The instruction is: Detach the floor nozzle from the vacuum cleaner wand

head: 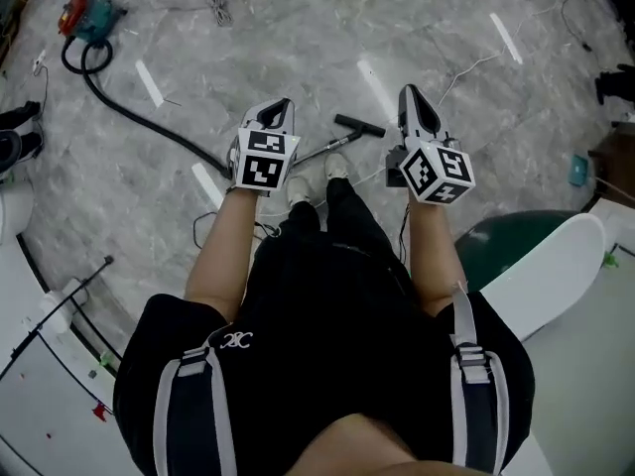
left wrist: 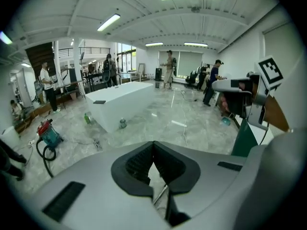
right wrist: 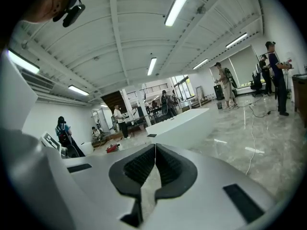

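left gripper [head: 282, 105] and right gripper [head: 410, 93] both pressed together, empty
we see the floor nozzle [head: 359, 125] on the floor [head: 298, 48] at twelve o'clock between them, its wand [head: 322, 150] slanting back toward seven o'clock.

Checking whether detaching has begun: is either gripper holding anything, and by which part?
Nothing is held. The left gripper and right gripper are both shut and empty; the wand and floor nozzle lie untouched.

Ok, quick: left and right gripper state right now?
Left gripper: shut, nothing between the jaws.
Right gripper: shut, nothing between the jaws.
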### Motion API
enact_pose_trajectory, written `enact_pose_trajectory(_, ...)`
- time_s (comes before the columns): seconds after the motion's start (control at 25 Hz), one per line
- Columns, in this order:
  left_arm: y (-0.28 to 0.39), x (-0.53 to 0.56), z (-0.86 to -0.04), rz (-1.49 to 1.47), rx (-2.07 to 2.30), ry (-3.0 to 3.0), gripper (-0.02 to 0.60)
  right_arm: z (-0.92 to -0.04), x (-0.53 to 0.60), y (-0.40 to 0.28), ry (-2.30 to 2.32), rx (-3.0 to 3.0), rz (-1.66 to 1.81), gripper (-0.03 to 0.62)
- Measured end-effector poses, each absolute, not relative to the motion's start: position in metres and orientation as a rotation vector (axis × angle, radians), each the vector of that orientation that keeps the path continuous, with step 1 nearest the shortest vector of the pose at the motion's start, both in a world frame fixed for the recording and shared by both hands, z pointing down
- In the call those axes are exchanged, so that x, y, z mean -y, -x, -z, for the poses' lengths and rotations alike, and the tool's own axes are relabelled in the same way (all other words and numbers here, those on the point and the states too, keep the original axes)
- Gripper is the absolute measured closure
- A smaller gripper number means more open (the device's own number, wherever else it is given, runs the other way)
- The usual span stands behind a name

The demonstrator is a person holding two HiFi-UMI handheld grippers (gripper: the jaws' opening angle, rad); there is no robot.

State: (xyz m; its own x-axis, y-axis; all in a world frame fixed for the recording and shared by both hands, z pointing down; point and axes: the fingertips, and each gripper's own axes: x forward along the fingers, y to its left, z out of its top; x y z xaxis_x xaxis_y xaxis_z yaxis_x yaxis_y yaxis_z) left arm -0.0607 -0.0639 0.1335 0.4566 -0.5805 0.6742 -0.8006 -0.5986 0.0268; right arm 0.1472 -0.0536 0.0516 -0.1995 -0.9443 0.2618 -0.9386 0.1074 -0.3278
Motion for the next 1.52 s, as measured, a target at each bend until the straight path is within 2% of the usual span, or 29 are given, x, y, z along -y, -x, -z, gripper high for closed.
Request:
enact_pose_trajectory(0.24, 0.037, 0.057, -0.288, -1.071, 0.974, -2.203, 0.571, -0.171, 0.077, -0.163, 1.957, -2.437, 0.955, 0.579)
enact_pose_trajectory(0.4, 0.017, 0.052, -0.429, -1.197, 0.816, -2.180, 0.564, -0.279, 0.087, -0.155, 1.889, -2.542, 1.117, 0.579)
enact_pose_trajectory(0.44, 0.012, 0.049, -0.469, -1.243, 0.764, -2.178, 0.547, -0.306, 0.089, -0.153, 1.873, -2.553, 1.150, 0.579)
enact_pose_trajectory(0.52, 0.002, 0.038, -0.552, -1.342, 0.637, -2.171, 0.451, -0.359, 0.091, -0.153, 1.848, -2.559, 1.218, 0.579)
enact_pose_trajectory(0.68, -0.003, -0.019, -0.714, -1.550, 0.379, -2.072, 0.420, -0.460, 0.079, -0.158, 1.814, -2.543, 1.354, 0.579)
enact_pose_trajectory(0.8, -0.001, -0.041, -0.806, -1.639, 0.322, -2.023, 0.407, -0.521, 0.075, -0.167, 1.804, -2.541, 1.364, 0.579)
enact_pose_trajectory(1.12, 0.023, -0.075, -0.944, -1.846, 0.327, -2.015, 0.407, -0.634, 0.053, -0.190, 1.861, -2.460, 1.427, 0.579)
enact_pose_trajectory(1.52, 0.033, -0.098, -1.020, -1.965, 0.169, -1.998, 0.405, -0.688, 0.061, -0.188, 1.835, -2.424, 1.438, 0.579)
